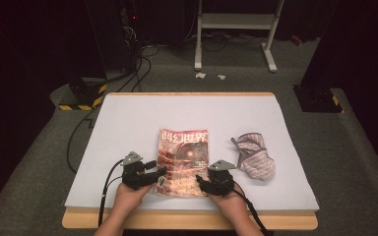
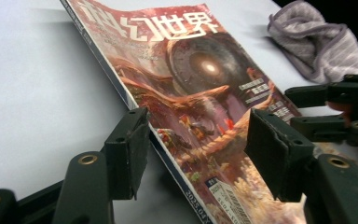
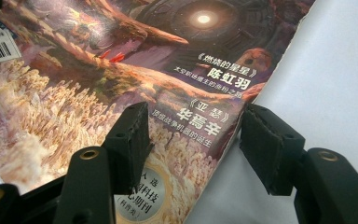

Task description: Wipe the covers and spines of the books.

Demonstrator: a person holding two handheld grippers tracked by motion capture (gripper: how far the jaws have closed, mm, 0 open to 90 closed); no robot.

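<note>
Where our left gripper meets the magazine at its near left corner, its jaws stand well apart astride the spine edge, pads pressing on nothing. The magazine lies flat on the white table, its near edge cut off in both gripper views. Our right gripper straddles the near right edge, jaws equally wide and holding nothing, and the striped cloth lies crumpled to the right.
</note>
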